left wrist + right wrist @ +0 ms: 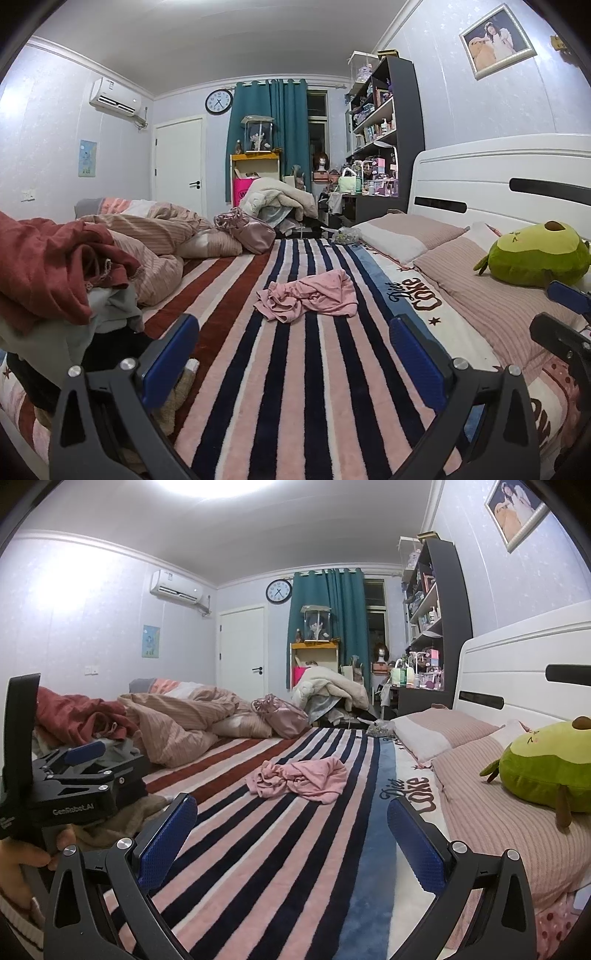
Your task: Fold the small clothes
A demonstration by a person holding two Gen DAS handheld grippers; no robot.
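Nearest the cameras, the left hand-held gripper (293,354) and the right hand-held gripper (291,840) both hover low over the bed with their blue-padded fingers spread wide and nothing between them. Under them runs the striped blanket (295,406), bare in the foreground. A little farther on, in the middle of the blanket and well apart from either gripper, lies the pink garment (308,297), crumpled and twisted, with no fold in it. To the left sits a heap of unsorted clothes (48,280), a red piece on top, and beyond it a rumpled duvet (159,236). To the right are pillows (410,232) and a green plush toy (535,254). Judging from this, folding has not begun: the pink piece first needs spreading flat, and the heap appears untouched.
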